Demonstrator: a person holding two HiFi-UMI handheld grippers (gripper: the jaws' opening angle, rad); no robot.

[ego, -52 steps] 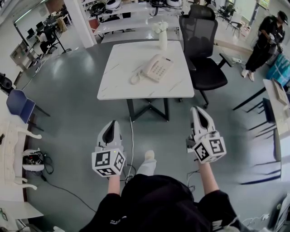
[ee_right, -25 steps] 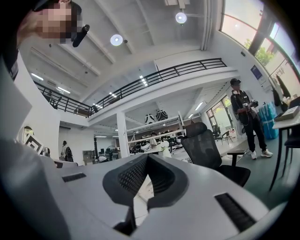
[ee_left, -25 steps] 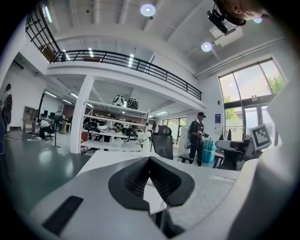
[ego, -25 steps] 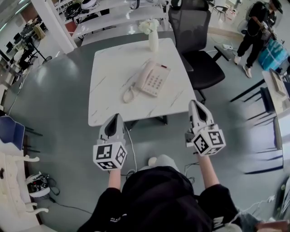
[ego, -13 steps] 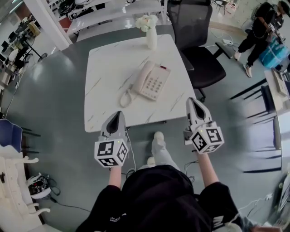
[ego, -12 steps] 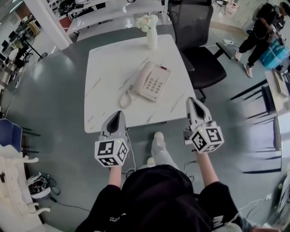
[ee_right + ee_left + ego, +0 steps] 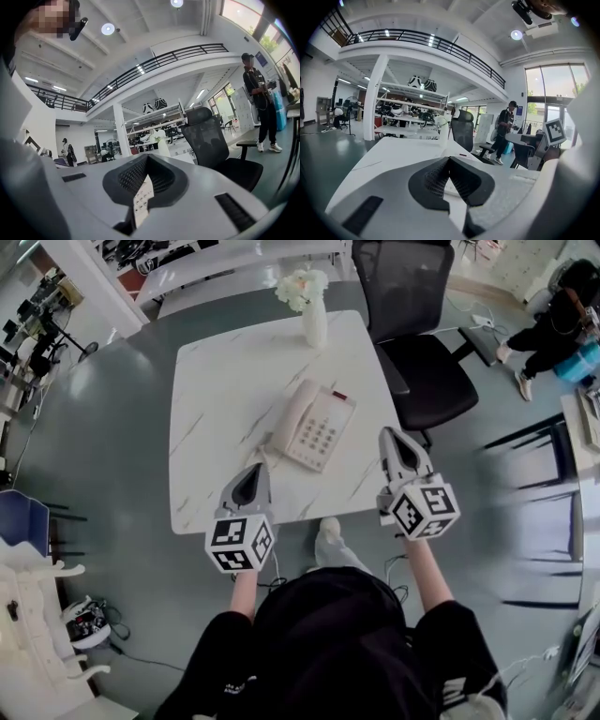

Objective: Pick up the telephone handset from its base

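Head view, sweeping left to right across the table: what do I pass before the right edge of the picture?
From the left: left gripper → handset → keypad of the telephone base → right gripper → person at far right. The vase and office chair overlap these, so they are left out.

Bright even light from windows (image 7: 555, 93) and ceiling lamps (image 7: 108, 29); strong fisheye bending, dark corners, blurred edges.
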